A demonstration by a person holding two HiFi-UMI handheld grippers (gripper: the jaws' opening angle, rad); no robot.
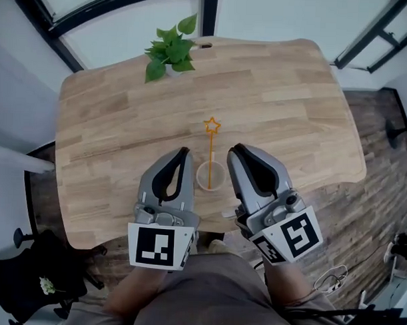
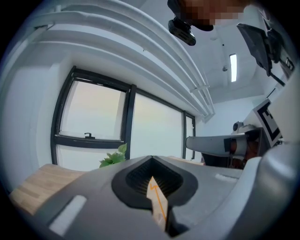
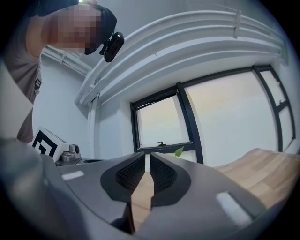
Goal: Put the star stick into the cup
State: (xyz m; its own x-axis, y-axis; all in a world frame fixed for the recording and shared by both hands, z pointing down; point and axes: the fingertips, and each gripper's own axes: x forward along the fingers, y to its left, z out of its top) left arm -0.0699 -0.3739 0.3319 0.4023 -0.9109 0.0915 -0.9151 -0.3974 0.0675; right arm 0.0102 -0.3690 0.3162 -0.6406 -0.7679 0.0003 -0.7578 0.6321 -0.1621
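A small tan cup (image 1: 210,177) stands on the wooden table (image 1: 292,95) near its front edge. The orange star stick (image 1: 211,147) is upright in the cup, star end up. My left gripper (image 1: 184,152) lies just left of the cup with its jaws shut and holds nothing. In the left gripper view a thin sliver of tan and orange shows through the slit of the left gripper (image 2: 152,163). My right gripper (image 1: 235,150) lies just right of the cup. In the right gripper view the right gripper (image 3: 147,157) has its jaws together, with only a hairline gap that shows bare wood.
A green leafy plant (image 1: 169,52) stands at the table's far edge. Windows with dark frames (image 2: 131,122) run behind the table. Wooden floor (image 1: 369,197) lies to the right, and a dark chair (image 1: 26,279) stands at lower left.
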